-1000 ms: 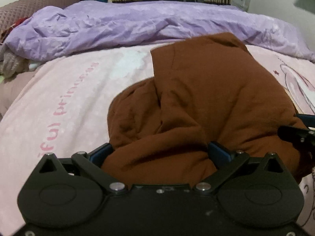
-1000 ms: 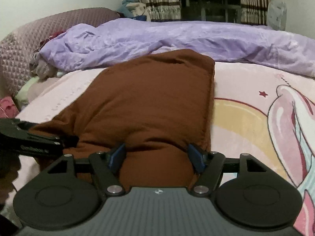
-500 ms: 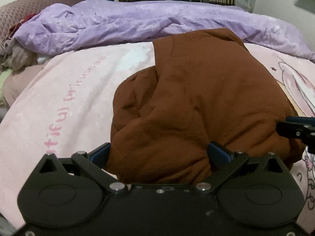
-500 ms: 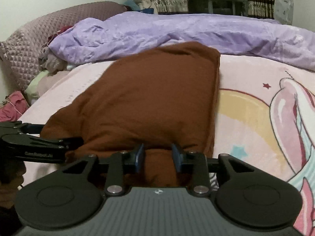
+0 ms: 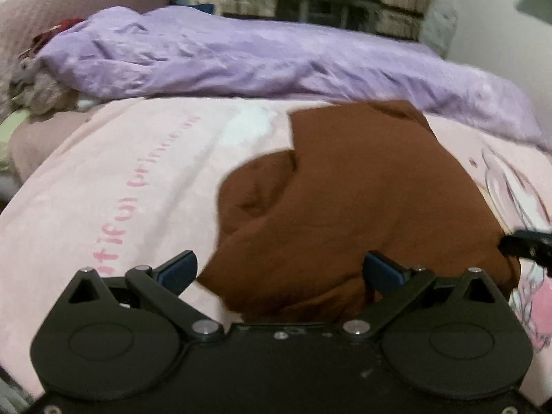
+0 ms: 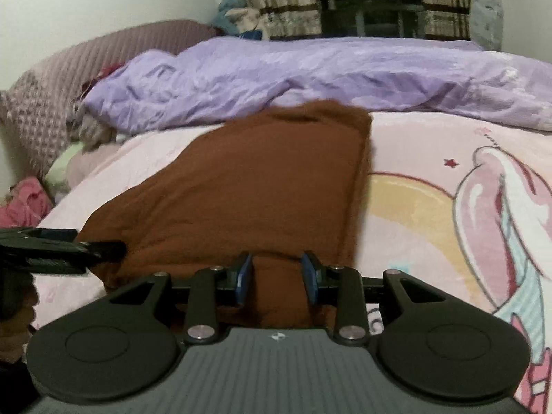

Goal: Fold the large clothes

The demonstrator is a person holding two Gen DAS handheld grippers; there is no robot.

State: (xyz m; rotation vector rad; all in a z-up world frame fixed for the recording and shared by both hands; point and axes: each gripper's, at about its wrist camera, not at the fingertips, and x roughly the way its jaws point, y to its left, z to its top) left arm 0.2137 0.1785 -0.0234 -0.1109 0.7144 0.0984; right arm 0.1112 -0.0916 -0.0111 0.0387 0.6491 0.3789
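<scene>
Right gripper (image 6: 277,281): jaws drawn in to a narrow gap, a bunched fold of the brown garment (image 6: 262,186) standing between the blue pads (image 6: 244,279) and filling the space. The pads appear to press the cloth on both sides.

Left gripper (image 5: 281,270): jaws spread wide. The near edge of the brown garment (image 5: 345,214) lies between them, but the left pad (image 5: 179,269) sits over bare sheet, apart from the cloth, and the right pad (image 5: 383,270) lies against or just over the fabric; contact there cannot be confirmed. Nothing is clamped.

Each gripper shows in the other's view: the left gripper as a black bar at the left edge of the right camera, at the garment's near left corner; the right gripper as a black tip at the right edge of the left camera, at the garment's near right corner.

Garment: lies on the bed, folded into a long panel running away from the grippers, with a rounded bulge of loose cloth on its left side.

Surroundings: pink printed bedsheet (image 6: 431,214) beneath, with lettering to the left and a cartoon figure to the right. A crumpled purple duvet (image 6: 310,76) lies across the far side of the bed, just beyond the garment's far end. A quilted headboard (image 6: 45,103) stands at the left; curtains (image 6: 286,0) hang behind.
</scene>
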